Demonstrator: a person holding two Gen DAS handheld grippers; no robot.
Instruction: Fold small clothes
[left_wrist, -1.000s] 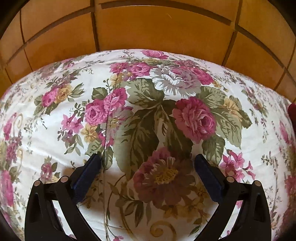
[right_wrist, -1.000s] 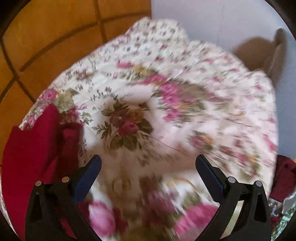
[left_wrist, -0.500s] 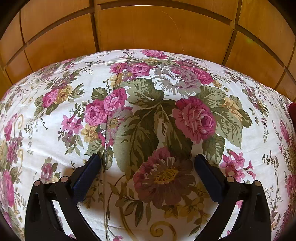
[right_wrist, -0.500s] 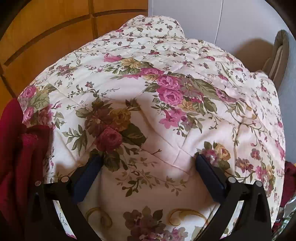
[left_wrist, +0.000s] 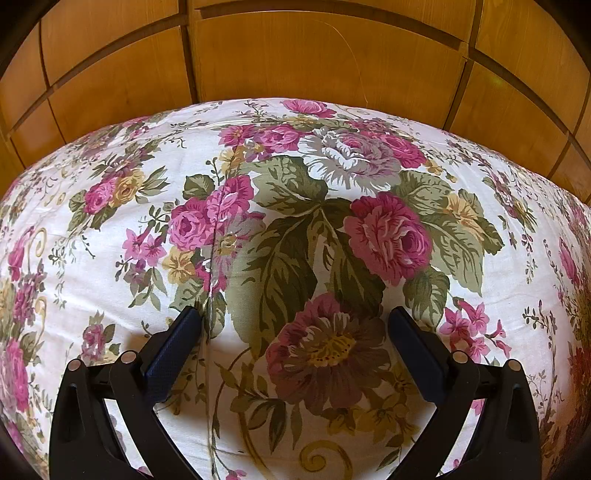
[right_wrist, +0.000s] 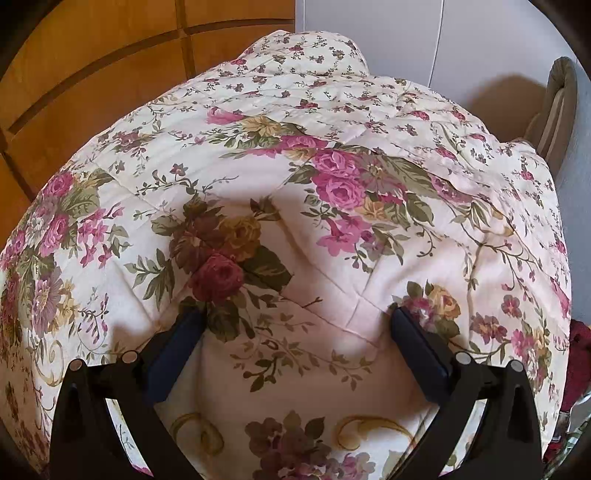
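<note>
1. The left gripper (left_wrist: 293, 325) hangs with its jaws spread wide, nothing between its dark blue pads (left_wrist: 173, 354).
2. The right gripper (right_wrist: 295, 326) is likewise parted wide and empty, its black fingers (right_wrist: 491, 402) angled outward.

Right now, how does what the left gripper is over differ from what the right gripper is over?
The left gripper is over smooth floral bedcover with one stitched seam; the right gripper is over puffier bedcover with diagonal quilting lines. The left view shows only wooden panels behind; the right view also shows a white wall and dark red cloth at the edge. Both grippers are open and empty.
</note>
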